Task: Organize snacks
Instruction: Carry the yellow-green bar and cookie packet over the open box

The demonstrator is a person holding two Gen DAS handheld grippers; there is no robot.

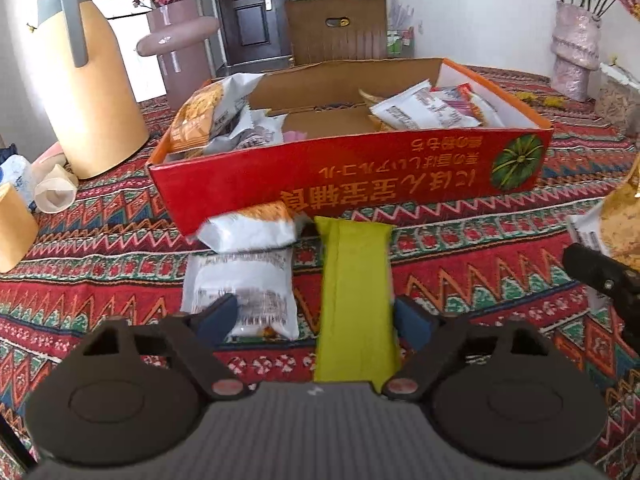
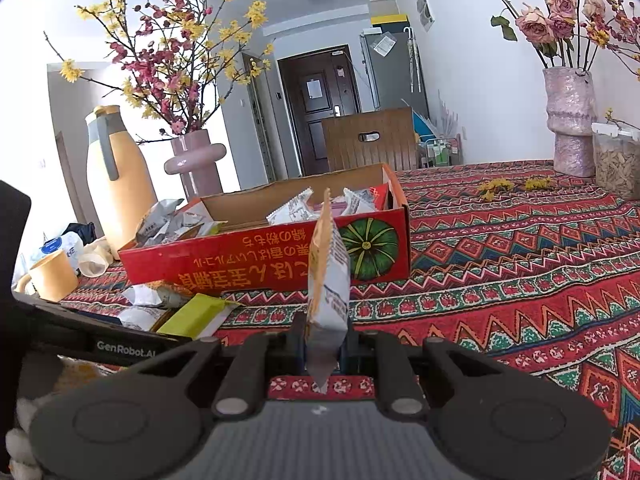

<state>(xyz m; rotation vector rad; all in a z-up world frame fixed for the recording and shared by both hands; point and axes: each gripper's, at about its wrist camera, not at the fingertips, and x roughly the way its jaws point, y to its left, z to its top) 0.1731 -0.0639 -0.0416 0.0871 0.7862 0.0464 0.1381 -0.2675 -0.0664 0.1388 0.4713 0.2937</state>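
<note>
While the left tool (image 1: pixel 316 316) hovers low over the patterned tabletop (image 1: pixel 500 248), a yellow-green packet (image 1: pixel 354 292) lies straight ahead of it, between its two blue fingers (image 1: pixel 218 318). The packet's long axis runs away from the tool, toward the box, in line with the direction the tool points. The jaws stand partly apart; the right-hand finger sits at the packet's edge, while the left-hand finger rests over a white packet (image 1: pixel 244 288) just beside it, so no grip on the green packet is made yet. The left tool is clearly the nearer one to this packet.

Just beyond, an orange-and-white packet (image 1: pixel 252 230) lies against the front wall of the red cardboard box (image 1: pixel 360 176), which already holds several snack packets at both ends.

Off to the right, the right tool (image 2: pixel 323 350) is clenched on an orange-and-grey snack packet (image 2: pixel 328 276), held upright and edge-on, well short of the box. It appears ready to carry its packet forward into the box.
</note>
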